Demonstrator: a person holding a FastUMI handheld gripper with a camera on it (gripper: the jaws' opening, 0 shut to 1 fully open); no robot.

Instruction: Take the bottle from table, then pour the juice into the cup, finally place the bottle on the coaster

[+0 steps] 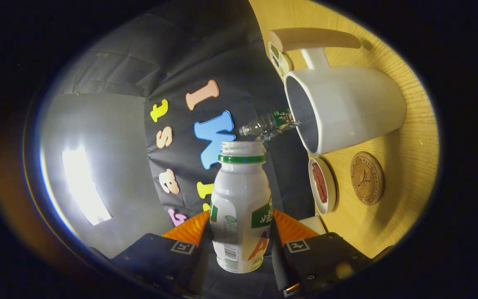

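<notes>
gripper (241, 232): fingers squeeze both sides of the white juice bottle (241, 203) so it can't slip | bottle: open top, tipped sideways toward white cup (347, 110) to pour | cork coaster (367, 177): bare, beside cup on table (405, 199)

White plastic bottle (241, 207) with a green neck ring and green-and-orange label sits clamped between the gripper (241, 236) fingers, a white ceramic cup (347, 110) with a pale wooden handle, a brown round cork coaster (367, 177), all on the yellow wood-grain table (405, 166).
</notes>
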